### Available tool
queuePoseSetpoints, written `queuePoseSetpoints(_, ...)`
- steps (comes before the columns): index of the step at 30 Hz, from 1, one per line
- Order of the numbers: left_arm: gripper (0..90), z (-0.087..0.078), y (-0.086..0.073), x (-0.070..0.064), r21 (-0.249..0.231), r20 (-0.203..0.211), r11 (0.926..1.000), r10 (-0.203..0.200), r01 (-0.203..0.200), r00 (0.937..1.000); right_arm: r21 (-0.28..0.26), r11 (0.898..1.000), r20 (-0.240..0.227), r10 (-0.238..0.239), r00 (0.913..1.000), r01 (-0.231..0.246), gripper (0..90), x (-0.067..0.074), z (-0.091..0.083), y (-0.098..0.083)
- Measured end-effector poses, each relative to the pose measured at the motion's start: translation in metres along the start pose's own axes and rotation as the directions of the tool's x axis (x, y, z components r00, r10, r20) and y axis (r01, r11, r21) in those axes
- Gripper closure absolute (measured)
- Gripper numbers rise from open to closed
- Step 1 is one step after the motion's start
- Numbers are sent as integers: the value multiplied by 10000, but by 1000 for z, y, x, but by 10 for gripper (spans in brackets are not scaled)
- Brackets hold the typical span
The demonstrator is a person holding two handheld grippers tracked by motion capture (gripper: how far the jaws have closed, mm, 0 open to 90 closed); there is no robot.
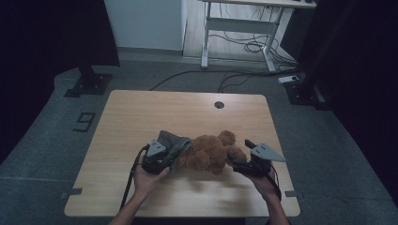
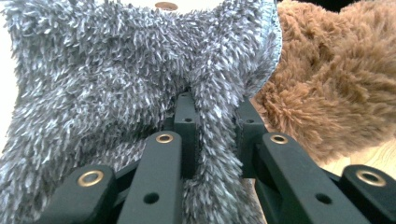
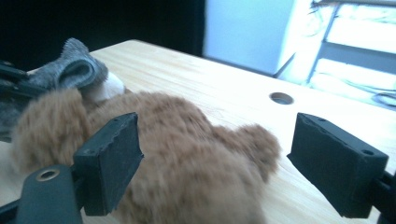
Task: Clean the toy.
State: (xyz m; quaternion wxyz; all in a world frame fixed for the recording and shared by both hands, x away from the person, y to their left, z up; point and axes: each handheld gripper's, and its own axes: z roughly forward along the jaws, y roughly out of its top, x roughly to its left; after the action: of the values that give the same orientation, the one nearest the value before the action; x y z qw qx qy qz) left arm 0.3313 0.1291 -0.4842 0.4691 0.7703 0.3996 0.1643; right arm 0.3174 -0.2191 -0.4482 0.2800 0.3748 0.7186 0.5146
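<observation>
A brown plush teddy bear [image 1: 209,152] lies on the wooden table [image 1: 141,112], near its front middle. A grey fluffy cloth [image 1: 172,142] rests against the bear's left side. My left gripper [image 1: 157,159] is shut on a fold of the grey cloth [image 2: 212,126], pinched between its two black jaws, with the brown bear [image 2: 336,84] just to the right. My right gripper [image 1: 245,159] stands open at the bear's right side. In its own view the right gripper [image 3: 215,154] has the bear [image 3: 187,158] below and beyond its wide-apart jaws, which do not press on it.
A round cable hole [image 1: 219,104] sits near the table's far edge. Beyond the table stand a white desk frame [image 1: 239,28] with loose cables [image 1: 244,44] on the floor and dark stand bases [image 1: 89,84] at both sides.
</observation>
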Motion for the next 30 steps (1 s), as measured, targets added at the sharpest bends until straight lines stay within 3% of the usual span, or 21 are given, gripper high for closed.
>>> queuePoseSetpoints(2, 758, -1, -1, 1, -38, 91, 9999, -107, 108, 9999, 694, 9976, -570, 17, 9984, 22, 158, 2, 17, 3)
queuePoseSetpoints(6, 758, -4, -6, 3, -67, 265, 9997, -253, 255, 9993, 1916, 9808, -1103, -144, 9938, 354, 162, 10, 49, -11)
queuePoseSetpoints(10, 760, -6, -12, 4, -94, 596, 9988, -483, 490, 9971, 2391, 9706, -1564, 101, 9876, 279, 231, 14, 58, -35)
queuePoseSetpoints(13, 761, -8, -16, 1, -89, 763, 9988, -480, 488, 9959, 2486, 9682, -1639, 139, 9864, 277, 340, 16, 54, -45)
queuePoseSetpoints(16, 761, -12, -20, -1, 2, 1205, 9974, -716, 721, 9901, 2510, 9676, -1836, 181, 9828, 291, 437, 17, 50, -57)
queuePoseSetpoints(18, 760, -16, -23, -4, 35, 1379, 9970, -768, 770, 9875, 2458, 9691, -1933, 290, 9807, 198, 476, 18, 47, -64)
queuePoseSetpoints(21, 759, -25, -22, -6, 84, 1638, 9961, -877, 875, 9826, 2369, 9702, -1921, -50, 9814, 513, 502, 23, 41, -71)
queuePoseSetpoints(23, 758, -31, -14, -6, -104, 1590, 9960, -862, 890, 9835, 2268, 9722, -1884, -143, 9820, 577, 511, 25, 39, -76)
queuePoseSetpoints(27, 749, -34, 15, -1, -796, 1118, 9915, -939, 1031, 9893, 2224, 9721, -1659, -378, 9854, 747, 521, 28, 39, -79)
queuePoseSetpoints(29, 745, -24, 28, 2, -727, 956, 9909, -1061, 1132, 9898, 2210, 9704, -1482, -650, 9868, 971, 529, 32, 41, -80)
queuePoseSetpoints(30, 744, -15, 33, 3, -448, 841, 9930, -1051, 1091, 9909, 2214, 9694, -1387, -763, 9874, 1060, 532, 33, 42, -80)
